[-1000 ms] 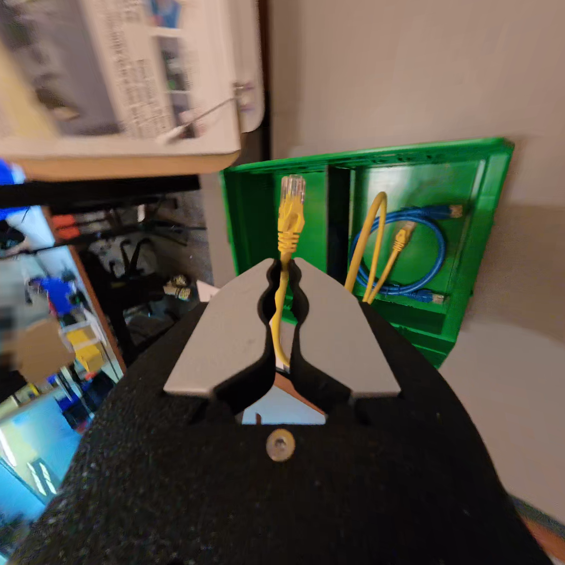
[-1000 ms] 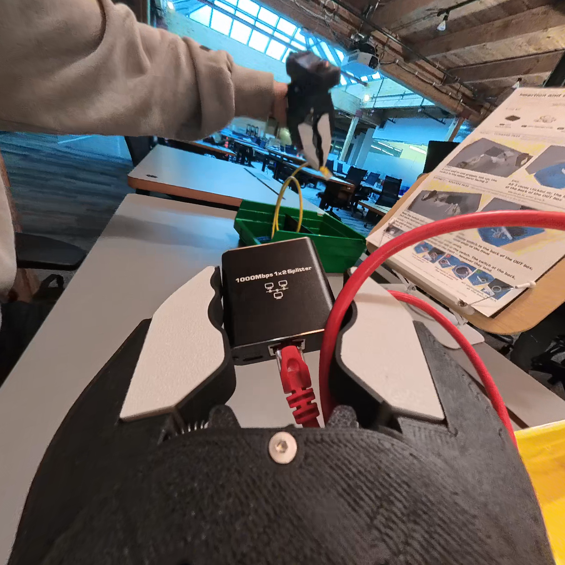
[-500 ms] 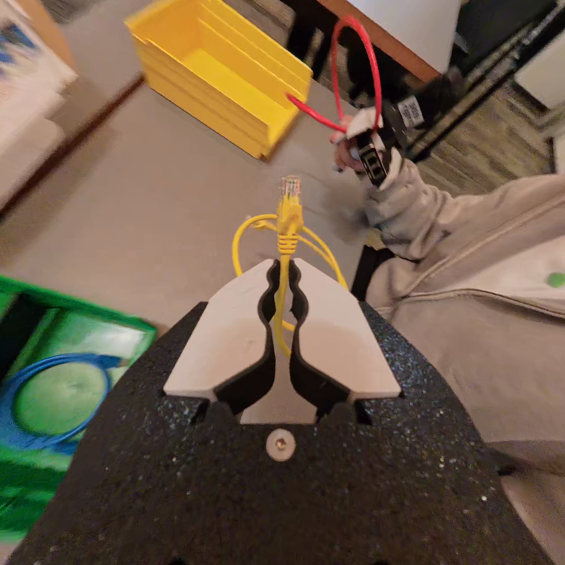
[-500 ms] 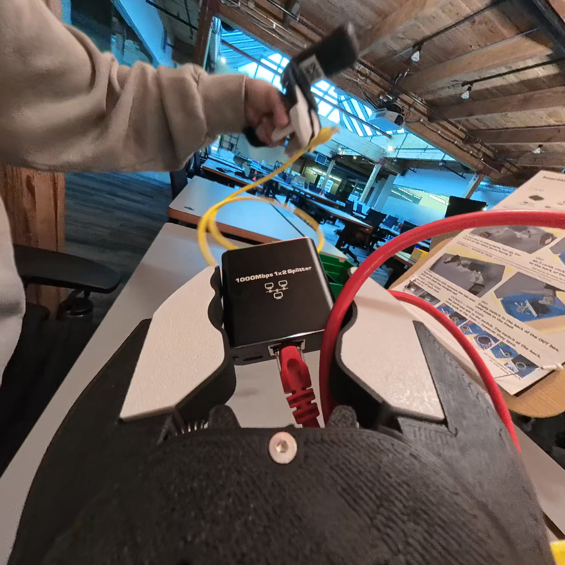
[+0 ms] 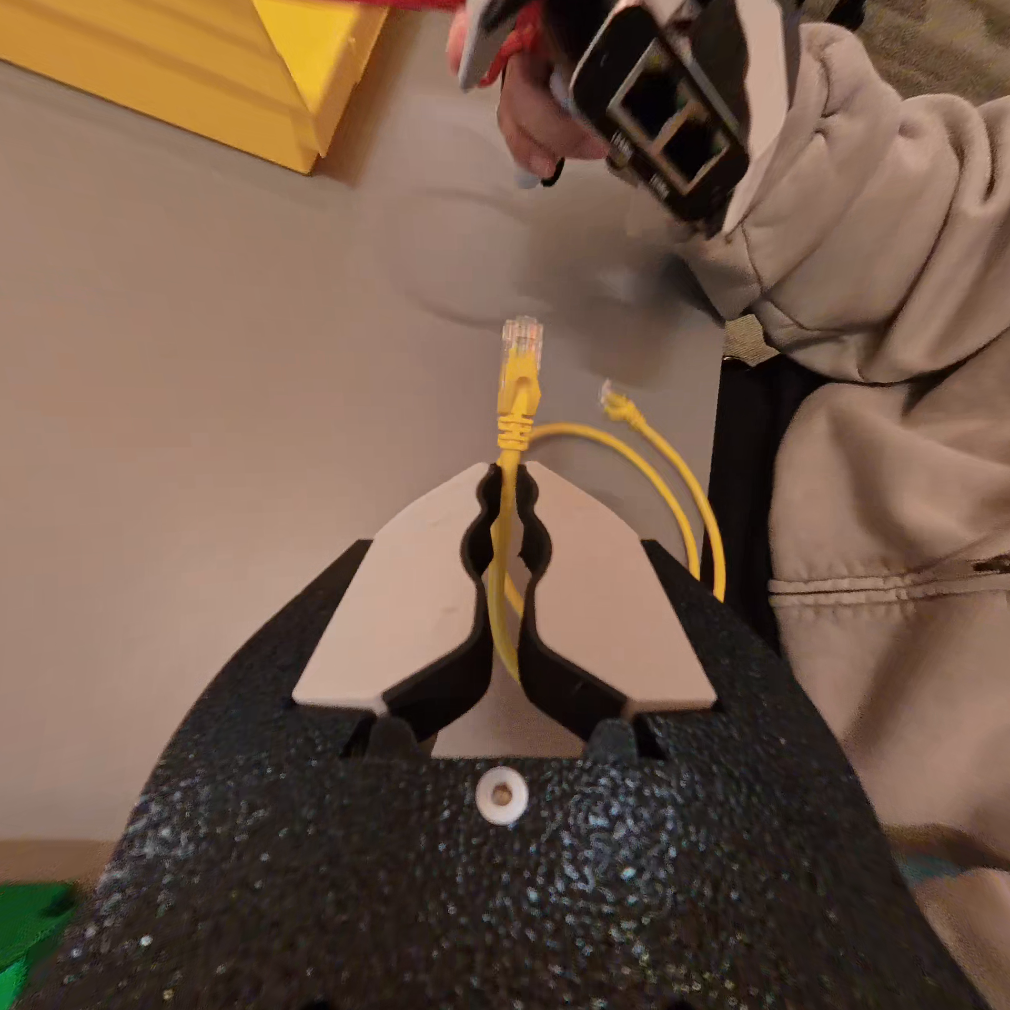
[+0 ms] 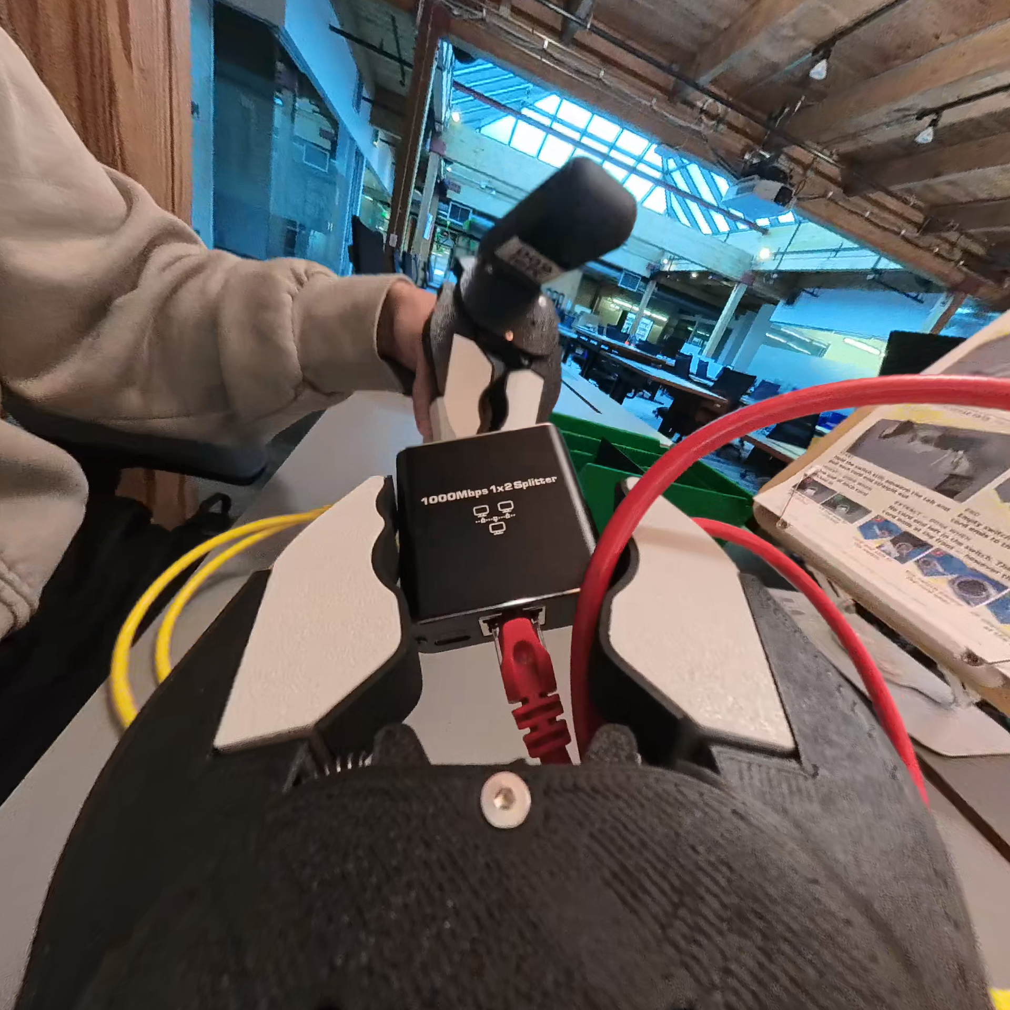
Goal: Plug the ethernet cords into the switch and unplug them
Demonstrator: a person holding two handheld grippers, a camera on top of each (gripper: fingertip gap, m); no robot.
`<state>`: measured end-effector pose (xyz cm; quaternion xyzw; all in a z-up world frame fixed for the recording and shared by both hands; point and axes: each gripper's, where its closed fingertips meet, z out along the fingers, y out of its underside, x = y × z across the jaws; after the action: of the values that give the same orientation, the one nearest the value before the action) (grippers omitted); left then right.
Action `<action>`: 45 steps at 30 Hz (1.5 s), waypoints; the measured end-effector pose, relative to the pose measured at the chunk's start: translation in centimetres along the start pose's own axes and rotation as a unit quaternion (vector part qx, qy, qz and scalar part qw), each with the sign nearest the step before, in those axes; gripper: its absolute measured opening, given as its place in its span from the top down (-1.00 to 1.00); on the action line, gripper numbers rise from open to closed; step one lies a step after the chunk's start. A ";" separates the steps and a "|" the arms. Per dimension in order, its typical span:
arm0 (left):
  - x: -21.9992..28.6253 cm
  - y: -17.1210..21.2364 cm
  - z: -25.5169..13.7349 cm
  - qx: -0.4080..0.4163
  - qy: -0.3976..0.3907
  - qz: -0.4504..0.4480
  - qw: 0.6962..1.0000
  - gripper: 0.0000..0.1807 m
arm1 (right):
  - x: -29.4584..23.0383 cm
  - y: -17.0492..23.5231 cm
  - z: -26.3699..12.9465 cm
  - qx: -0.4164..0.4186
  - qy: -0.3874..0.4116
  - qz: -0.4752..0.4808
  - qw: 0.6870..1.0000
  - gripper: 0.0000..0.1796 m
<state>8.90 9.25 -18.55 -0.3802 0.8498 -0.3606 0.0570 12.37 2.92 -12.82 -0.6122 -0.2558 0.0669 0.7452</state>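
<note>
My left gripper [image 5: 509, 470] is shut on a yellow ethernet cord [image 5: 505, 546]. Its clear plug [image 5: 522, 341] sticks out beyond the fingertips, and its other end [image 5: 617, 407] hangs loose to the right. My right gripper [image 6: 505, 483] is shut on the black switch [image 6: 492, 524]. A red cord [image 6: 527, 675] is plugged into the switch's near port. In the left wrist view the switch [image 5: 664, 117] is up at the top right with two empty ports facing me, well beyond the yellow plug. In the right wrist view the left gripper [image 6: 489, 399] is just behind the switch.
A yellow bin [image 5: 180, 71] stands on the grey table [image 5: 191, 355] at the upper left. A green bin [image 6: 677, 492] is behind the switch. An instruction sheet on a board [image 6: 896, 519] lies at the right. A person's beige sleeve [image 5: 874, 382] fills the right side. One gripper's finger ends stand about 9 cm off the other's.
My left gripper has swung away from the green bin with the yellow cord and come close to the switch. The switch's empty ports now face the yellow plug. My right gripper keeps its hold.
</note>
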 end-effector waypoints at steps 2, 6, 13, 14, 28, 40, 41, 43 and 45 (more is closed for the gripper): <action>0.6 -1.0 -0.1 -0.025 -0.006 0.010 1.000 0.94 | 0.1 0.2 -0.2 0.005 0.002 0.005 1.000 0.15; 1.1 -1.9 -0.4 -0.082 -0.022 0.033 0.996 0.94 | 0.4 1.5 0.0 -0.046 0.008 -0.005 0.999 0.15; 0.9 -1.4 0.7 -0.121 -0.033 0.060 0.990 0.94 | 1.0 3.7 0.0 -0.158 0.031 -0.008 0.987 0.15; 0.6 -1.3 1.0 -0.119 -0.038 0.064 0.990 0.94 | 1.2 4.0 0.0 -0.173 0.038 -0.011 0.984 0.15; -1.8 4.7 10.5 0.044 -0.049 0.191 0.979 0.94 | 1.6 5.5 -0.8 -0.207 0.045 0.007 0.977 0.15; -1.4 4.8 12.2 0.015 0.018 0.144 0.989 0.67 | 1.4 5.5 -0.9 -0.206 0.040 0.005 0.978 0.15; -1.6 4.8 12.2 0.015 0.011 0.138 0.990 0.69 | 1.4 5.5 -0.9 -0.206 0.038 0.007 0.978 0.15; -1.9 4.6 12.1 0.021 0.005 0.127 0.992 0.69 | 1.4 5.5 -0.9 -0.206 0.037 0.006 0.978 0.15; -2.1 4.1 11.6 0.045 0.004 0.109 0.993 0.68 | 1.3 5.6 -0.9 -0.207 0.036 0.006 0.978 0.15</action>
<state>12.21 5.87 -30.10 -0.2810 0.8695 -0.3913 0.1092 15.11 4.02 -17.79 -0.7567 -0.2330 -0.0051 0.6108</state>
